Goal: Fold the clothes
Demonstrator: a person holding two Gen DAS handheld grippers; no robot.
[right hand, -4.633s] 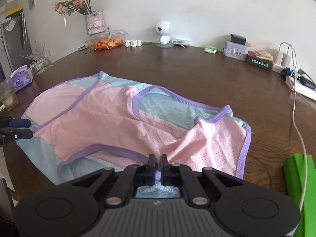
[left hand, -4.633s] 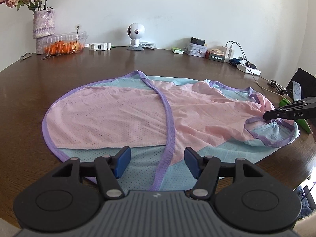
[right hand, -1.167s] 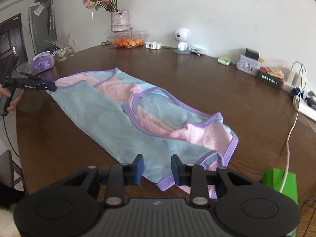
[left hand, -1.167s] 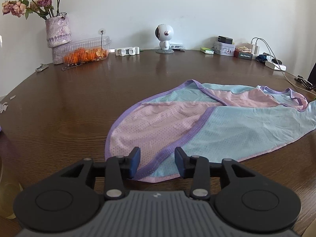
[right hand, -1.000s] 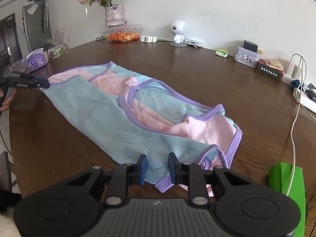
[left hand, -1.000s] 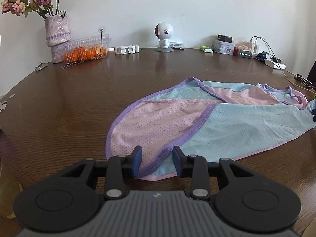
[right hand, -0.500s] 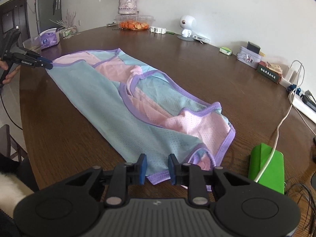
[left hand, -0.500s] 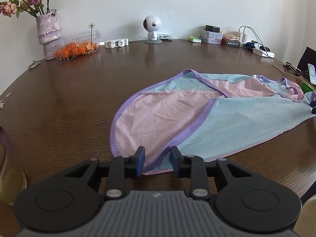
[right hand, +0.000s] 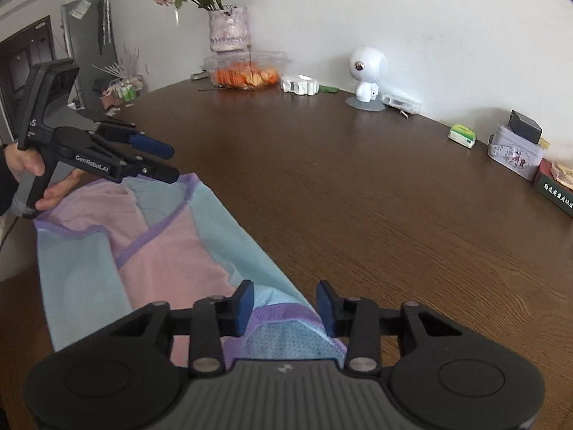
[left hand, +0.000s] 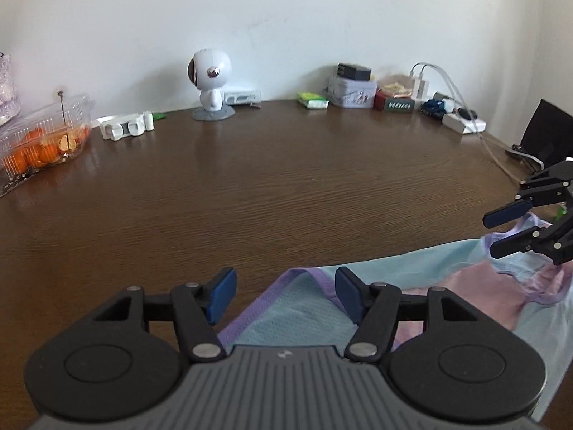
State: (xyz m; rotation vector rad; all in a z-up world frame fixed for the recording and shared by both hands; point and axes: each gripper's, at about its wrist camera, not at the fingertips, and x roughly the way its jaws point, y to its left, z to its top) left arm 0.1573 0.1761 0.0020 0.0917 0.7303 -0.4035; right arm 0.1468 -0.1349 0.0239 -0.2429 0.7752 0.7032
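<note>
Two grippers are hovering over a folded garment point(right hand: 172, 251) lying near the front edge of a brown table point(left hand: 286, 179). From its own camera, the left gripper point(left hand: 283, 295) is filling the bottom of the frame with its jaws spread wide, and a purple-trimmed corner of the garment point(left hand: 304, 308) is sitting between the blue pads without touching either. The right gripper point(right hand: 284, 302) is posing the same way at the bottom of its own frame, jaws apart, with the other purple-edged end of the cloth lying in the gap. In the right camera's middle left, the left gripper point(right hand: 168, 161) is showing from the side, a hand point(right hand: 32, 175) wrapping its grey handle, the two fingers parted just above the cloth's far corner. At the right edge of the left view, the right gripper point(left hand: 501, 231) is showing too, its fingers parted above the bunched pink and purple end. At the far left of the left frame, a clear plastic box point(left hand: 43, 136) is holding orange fruit. In the upper middle of the right frame, a pale vase point(right hand: 229, 28) is holding pink flowers, standing just behind that box point(right hand: 247, 68). At the right edge, a small tin point(right hand: 514, 152) is carrying a dark block on its lid.
</note>
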